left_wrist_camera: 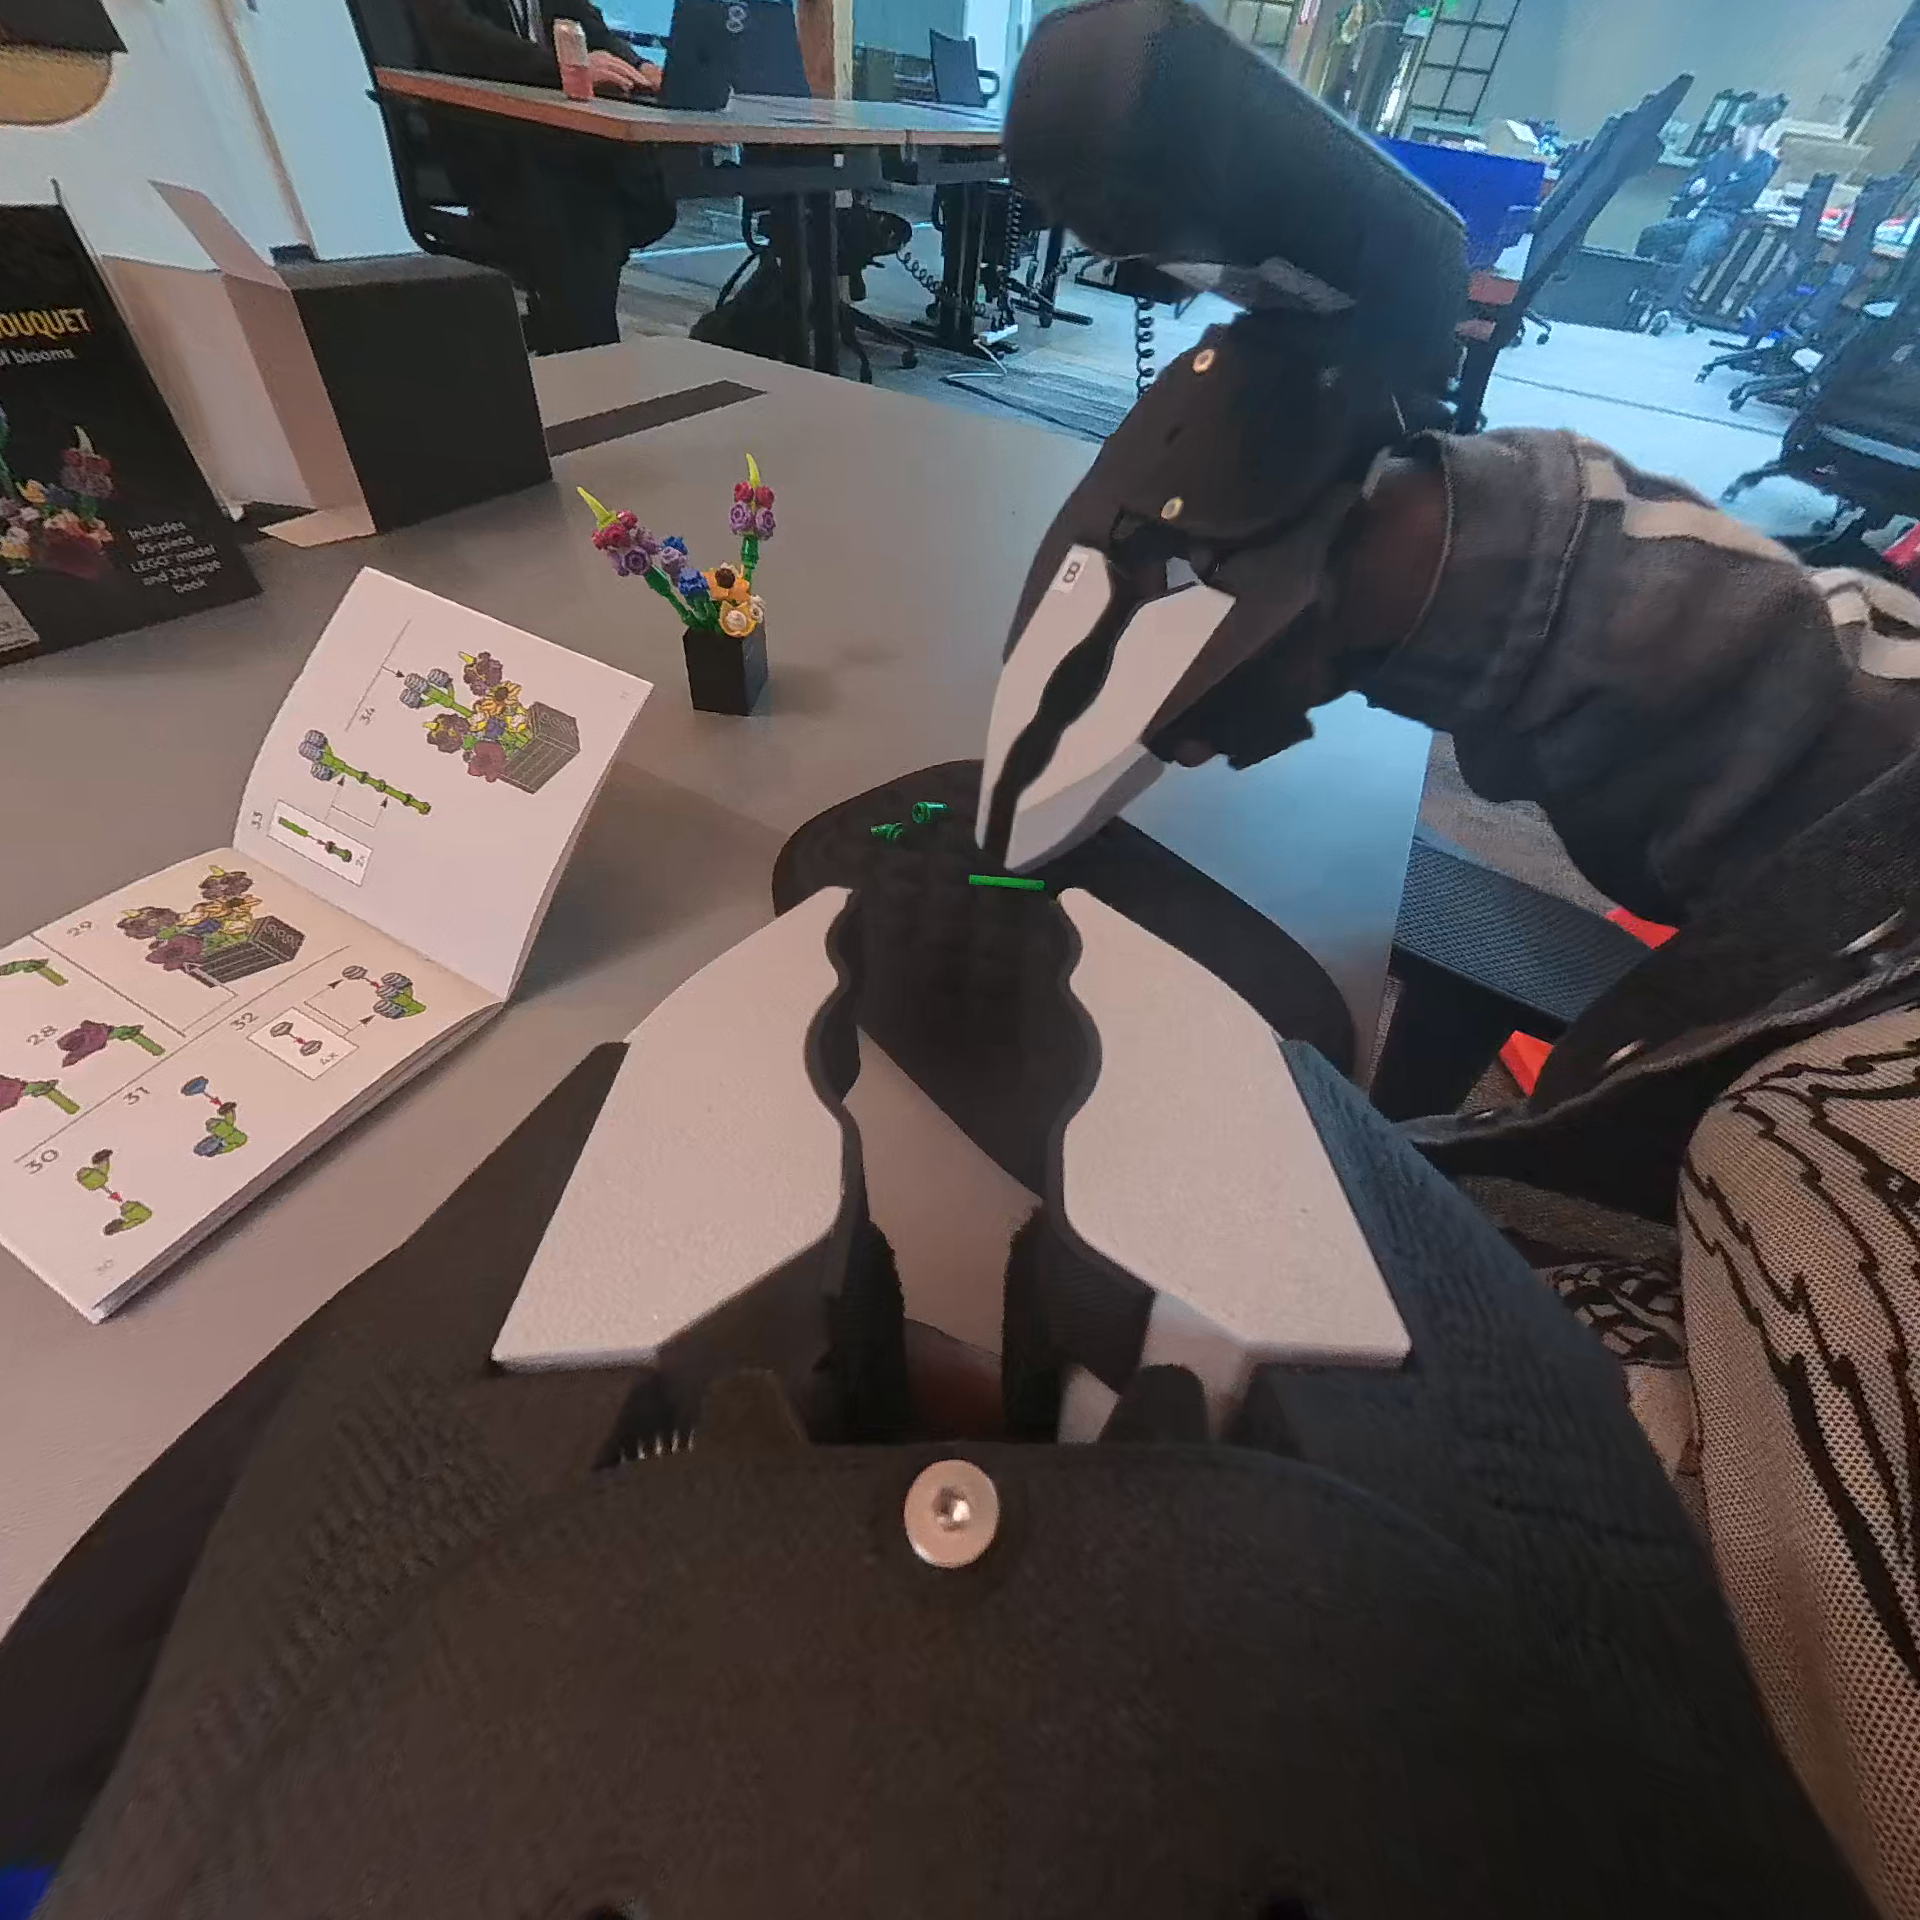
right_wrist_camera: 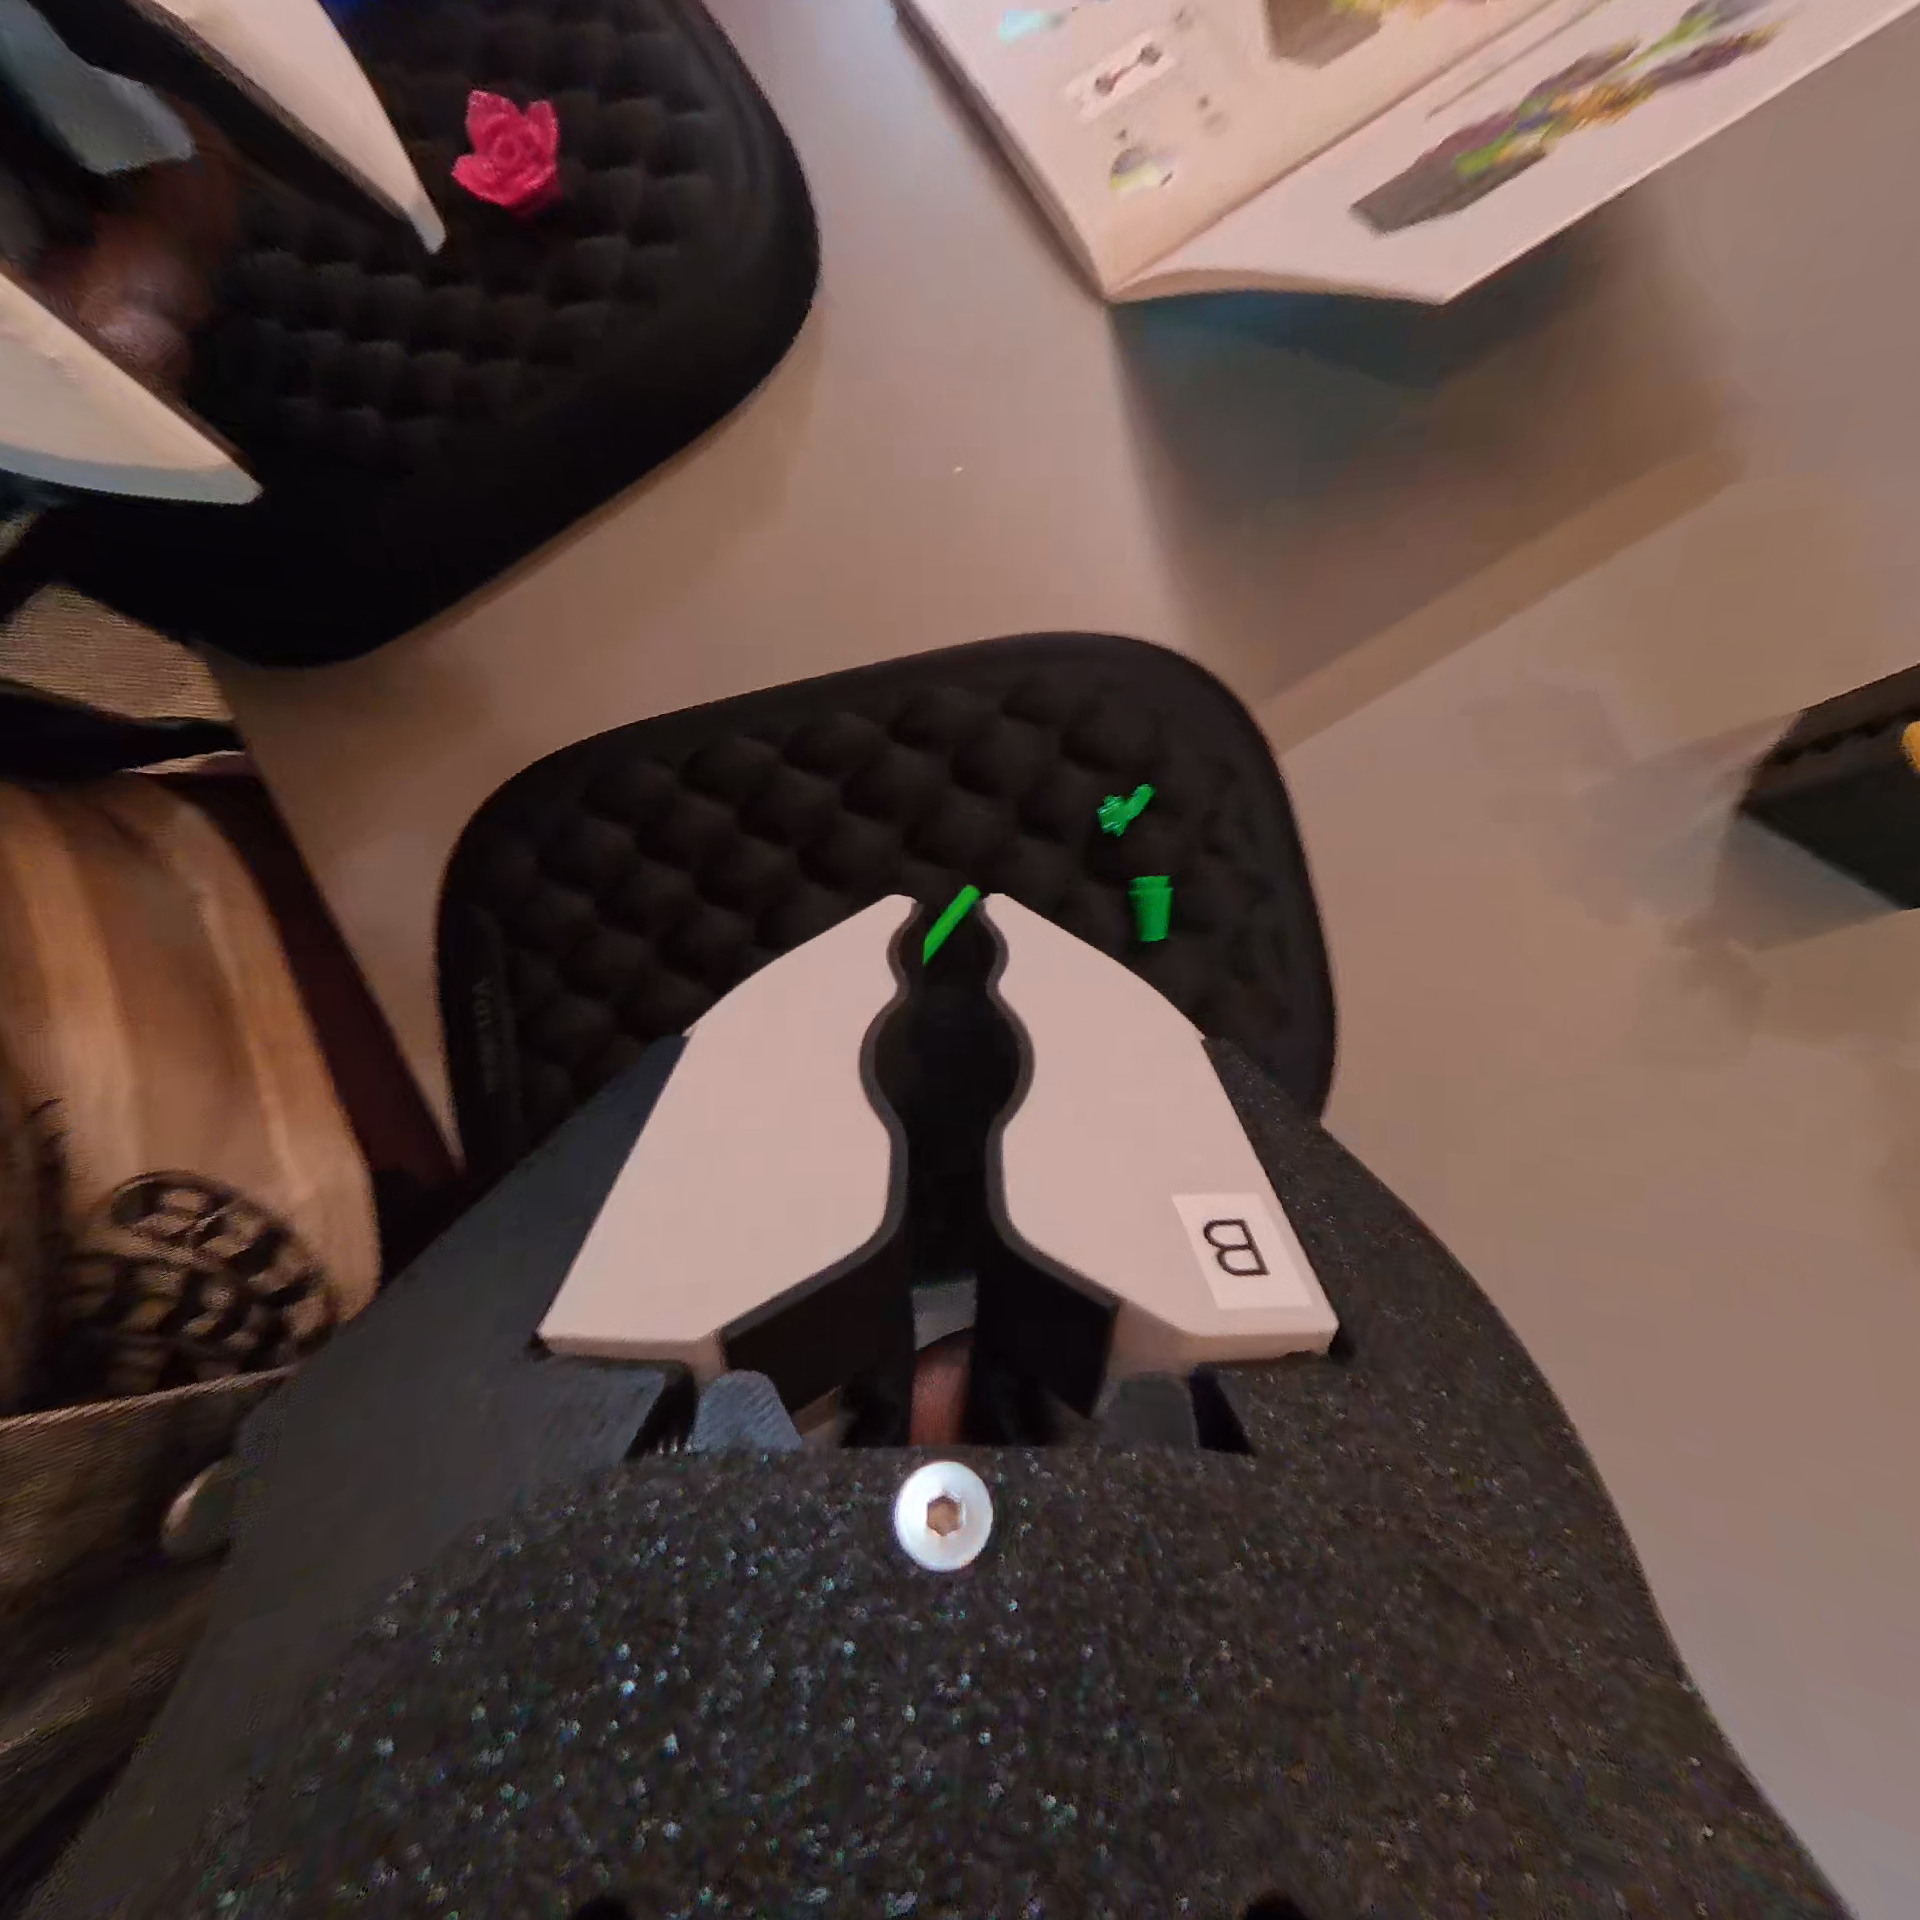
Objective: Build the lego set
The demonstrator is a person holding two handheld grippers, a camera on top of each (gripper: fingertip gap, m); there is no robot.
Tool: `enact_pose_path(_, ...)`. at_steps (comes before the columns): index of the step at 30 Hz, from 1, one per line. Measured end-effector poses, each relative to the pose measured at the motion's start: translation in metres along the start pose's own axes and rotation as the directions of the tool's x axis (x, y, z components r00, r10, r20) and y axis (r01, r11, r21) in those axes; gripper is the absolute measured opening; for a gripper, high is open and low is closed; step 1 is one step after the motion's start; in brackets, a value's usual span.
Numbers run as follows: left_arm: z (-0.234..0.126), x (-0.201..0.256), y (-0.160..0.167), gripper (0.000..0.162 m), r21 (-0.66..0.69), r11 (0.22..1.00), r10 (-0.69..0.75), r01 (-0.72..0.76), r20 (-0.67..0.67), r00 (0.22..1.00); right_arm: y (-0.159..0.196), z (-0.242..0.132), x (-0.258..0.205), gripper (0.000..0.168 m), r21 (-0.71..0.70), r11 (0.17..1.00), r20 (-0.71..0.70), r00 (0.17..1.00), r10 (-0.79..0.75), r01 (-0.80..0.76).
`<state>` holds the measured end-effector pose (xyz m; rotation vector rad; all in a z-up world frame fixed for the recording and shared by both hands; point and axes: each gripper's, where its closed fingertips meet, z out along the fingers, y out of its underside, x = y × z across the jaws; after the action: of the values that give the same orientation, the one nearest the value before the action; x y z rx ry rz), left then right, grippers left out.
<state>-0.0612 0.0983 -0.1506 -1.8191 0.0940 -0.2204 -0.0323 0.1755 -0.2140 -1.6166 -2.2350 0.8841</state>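
A thin green rod (left_wrist_camera: 1006, 883) (right_wrist_camera: 948, 923) lies on a black foam pad (left_wrist_camera: 831, 862) (right_wrist_camera: 727, 831). My right gripper (left_wrist_camera: 1000, 857) (right_wrist_camera: 950, 902) points down at it, the rod between its tips, jaws a narrow gap apart. Two small green pieces (left_wrist_camera: 928, 812) (right_wrist_camera: 1148, 906) lie just beyond on the same pad. My left gripper (left_wrist_camera: 956, 896) (right_wrist_camera: 332, 353) is open and empty, just short of the rod. A red flower piece (right_wrist_camera: 509, 151) lies on a second black pad (right_wrist_camera: 582, 364). The partly built bouquet in a black pot (left_wrist_camera: 722, 623) stands farther back.
The open instruction booklet (left_wrist_camera: 312, 935) (right_wrist_camera: 1351, 135) lies left of the pads. The set's box (left_wrist_camera: 94, 436) and a black box (left_wrist_camera: 416, 384) stand at the back left. The table edge (left_wrist_camera: 1392, 831) runs close on the right, by the person's sleeve (left_wrist_camera: 1610, 644). From the left gripper's tips to the red flower piece (right_wrist_camera: 509, 151) is close to 10 cm.
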Motion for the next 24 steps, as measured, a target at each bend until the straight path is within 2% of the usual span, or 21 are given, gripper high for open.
enact_pose_path(2,0.000,0.001,-0.001,0.034,0.006,1.000,0.006,-0.006,0.002,1.000,0.005,-0.001,-0.004,0.013,-0.028,0.999,0.044,0.998,0.043,-0.041)
enact_pose_path(8,0.003,0.004,0.001,0.034,0.006,1.000,0.020,-0.020,0.004,1.000,0.008,0.004,-0.002,0.018,-0.079,0.994,-0.023,0.997,0.077,-0.078)
enact_pose_path(10,0.003,0.004,0.001,0.034,0.008,1.000,0.021,-0.021,0.001,1.000,0.009,0.006,0.000,0.017,-0.102,0.993,-0.077,0.995,0.058,-0.066)
enact_pose_path(12,0.003,0.004,0.002,0.034,0.005,1.000,0.020,-0.020,-0.003,1.000,0.011,0.009,0.005,0.006,-0.128,0.991,-0.154,0.988,0.018,-0.038)
enact_pose_path(16,0.002,0.002,0.001,0.034,0.017,1.000,-0.007,0.007,-0.009,1.000,0.008,0.007,0.006,0.003,-0.106,0.992,-0.165,0.983,-0.087,0.070)
enact_pose_path(18,0.000,0.000,-0.001,0.034,0.035,0.999,-0.030,0.031,-0.011,0.999,-0.005,0.002,0.003,0.003,0.007,0.990,-0.141,0.980,-0.137,0.139)
enact_pose_path(20,-0.002,-0.003,-0.005,0.033,0.062,0.996,-0.067,0.067,-0.009,0.998,-0.027,-0.007,-0.005,0.003,0.184,0.951,-0.150,0.963,-0.223,0.249)
enact_pose_path(22,-0.003,-0.005,-0.018,0.030,0.145,0.978,-0.147,0.150,-0.030,0.989,-0.061,-0.026,-0.017,0.003,0.425,0.846,-0.221,0.944,-0.247,0.321)
enact_pose_path(24,-0.008,-0.005,-0.045,0.026,0.322,0.902,-0.259,0.289,-0.132,0.957,-0.095,-0.049,-0.040,0.003,0.703,0.684,-0.116,0.980,-0.162,0.196)
